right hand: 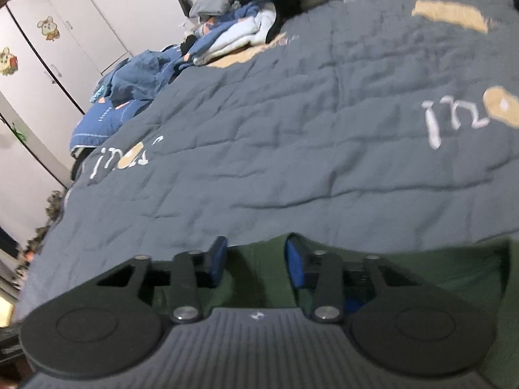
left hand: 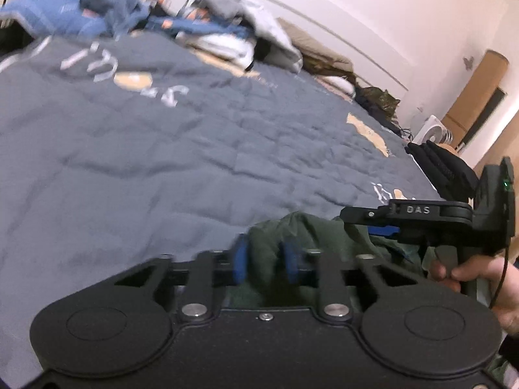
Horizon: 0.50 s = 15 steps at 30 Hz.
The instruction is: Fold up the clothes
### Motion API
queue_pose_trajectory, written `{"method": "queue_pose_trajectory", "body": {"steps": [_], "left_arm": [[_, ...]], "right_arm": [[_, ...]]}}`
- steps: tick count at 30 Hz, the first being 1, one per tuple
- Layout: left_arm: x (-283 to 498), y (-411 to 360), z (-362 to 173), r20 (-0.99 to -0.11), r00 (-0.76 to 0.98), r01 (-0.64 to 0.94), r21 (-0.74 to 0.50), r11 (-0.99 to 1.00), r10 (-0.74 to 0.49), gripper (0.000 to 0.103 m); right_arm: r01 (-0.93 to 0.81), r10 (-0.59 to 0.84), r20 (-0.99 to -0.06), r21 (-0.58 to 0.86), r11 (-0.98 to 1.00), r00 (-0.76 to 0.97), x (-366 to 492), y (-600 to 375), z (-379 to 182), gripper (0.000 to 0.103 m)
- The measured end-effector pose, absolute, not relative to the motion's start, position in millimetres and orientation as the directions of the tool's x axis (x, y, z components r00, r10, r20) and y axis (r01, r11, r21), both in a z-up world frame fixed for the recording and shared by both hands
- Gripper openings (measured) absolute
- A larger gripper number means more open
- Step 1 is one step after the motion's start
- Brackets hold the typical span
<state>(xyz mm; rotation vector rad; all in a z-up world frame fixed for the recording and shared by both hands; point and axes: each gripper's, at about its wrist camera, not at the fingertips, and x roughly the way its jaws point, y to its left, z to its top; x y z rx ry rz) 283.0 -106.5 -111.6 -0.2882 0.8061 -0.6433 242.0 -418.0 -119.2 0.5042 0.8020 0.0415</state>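
A dark green garment point(left hand: 311, 227) point(right hand: 421, 269) lies crumpled at the near edge of a bed covered by a grey-blue quilt point(left hand: 194, 146) point(right hand: 292, 129). My left gripper point(left hand: 265, 261) is shut on a bunched fold of the garment, which bulges up between its blue pads. My right gripper point(right hand: 256, 259) stands over the same garment with green cloth lying flat between its blue pads, which stay apart. In the left wrist view the right gripper point(left hand: 356, 218) shows from the side at the right, held by a hand point(left hand: 480, 275).
Blue clothes point(left hand: 97, 9) point(right hand: 136, 74) and grey and white laundry point(left hand: 233, 9) are heaped along the far side of the bed. A black folded item point(left hand: 447, 162) lies at the bed's right edge, near a white fan point(left hand: 431, 133). White wardrobe doors point(right hand: 48, 48) stand at the left.
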Motion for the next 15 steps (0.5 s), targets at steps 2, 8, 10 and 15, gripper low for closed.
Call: {"method": "queue_pose_trajectory", "body": {"steps": [2, 8, 10, 15], "left_arm": [[285.7, -98.9, -114.0, -0.564, 0.521, 0.394, -0.507, 0.767, -0.641, 0.010], [288.7, -81.7, -105.7, -0.537, 0.575, 0.352, -0.518, 0.779, -0.617, 0.008], [287.8, -85.6, -106.1, -0.551, 0.578, 0.354, -0.496, 0.793, -0.602, 0.008], [288.8, -91.6, -110.2, -0.586, 0.588, 0.325, -0.461, 0.826, -0.558, 0.008]], "right_arm": [[0.172, 0.217, -0.674, 0.461, 0.871, 0.706, 242.4, -420.3, -121.6, 0.016], [0.204, 0.205, -0.615, 0.527, 0.825, 0.761, 242.8, -424.2, -122.3, 0.010], [0.219, 0.180, -0.610, 0.520, 0.826, 0.771, 244.3, -421.3, -122.1, 0.009], [0.235, 0.170, -0.644, 0.494, 0.837, 0.746, 252.3, -419.1, -130.2, 0.010]]}}
